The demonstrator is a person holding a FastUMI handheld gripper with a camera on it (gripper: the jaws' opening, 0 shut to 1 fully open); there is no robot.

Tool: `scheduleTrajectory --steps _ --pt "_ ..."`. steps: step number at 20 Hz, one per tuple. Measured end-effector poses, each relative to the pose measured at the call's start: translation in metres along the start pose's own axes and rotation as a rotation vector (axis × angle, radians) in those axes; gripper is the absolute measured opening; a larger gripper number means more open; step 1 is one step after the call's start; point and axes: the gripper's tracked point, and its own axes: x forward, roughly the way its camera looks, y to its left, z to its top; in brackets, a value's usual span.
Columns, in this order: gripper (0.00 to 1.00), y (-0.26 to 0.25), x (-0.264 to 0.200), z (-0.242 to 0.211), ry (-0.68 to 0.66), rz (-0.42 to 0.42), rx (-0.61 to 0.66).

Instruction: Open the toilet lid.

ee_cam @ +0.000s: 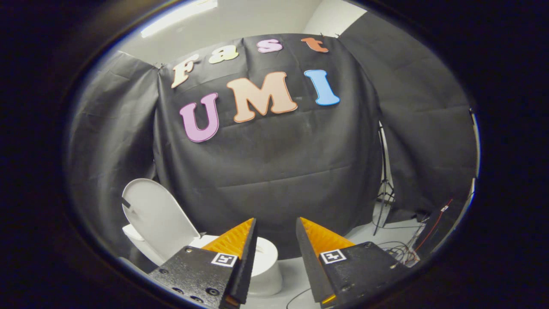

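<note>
Booth floor is pale grey [296, 274] and pretty bare close in, with the gripper [276, 225] hanging above it, its two fingers spread apart and nothing between them, so they're pinching nothing at all. Each finger body has a little square marker tag on top. Just past the left finger sits the white toilet [266, 268], low down and partly hidden behind that finger, and the toilet lid [156, 216] is already swung up, standing roughly upright and leaning back a bit toward the wall side, off beyond the left finger. Over past the right finger there's a tangle of cables [403, 251] on the floor, including a red one, and a thin tripod stand [384, 184] rising near them. Behind all that hangs the black cloth wall [266, 171], with a lighter ceiling [240, 19] above it.
</note>
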Motion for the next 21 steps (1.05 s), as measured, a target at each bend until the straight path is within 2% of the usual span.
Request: scheduleTrajectory --steps 5,8,14,21 --pt "0.55 -0.023 0.029 0.001 0.029 0.095 -0.024" --pt "0.53 -0.045 0.038 0.002 0.052 0.113 -0.035" --pt "0.53 -0.101 0.023 -0.007 0.11 0.088 -0.094" --pt "0.53 -0.145 0.002 -0.016 0.144 0.002 -0.121"
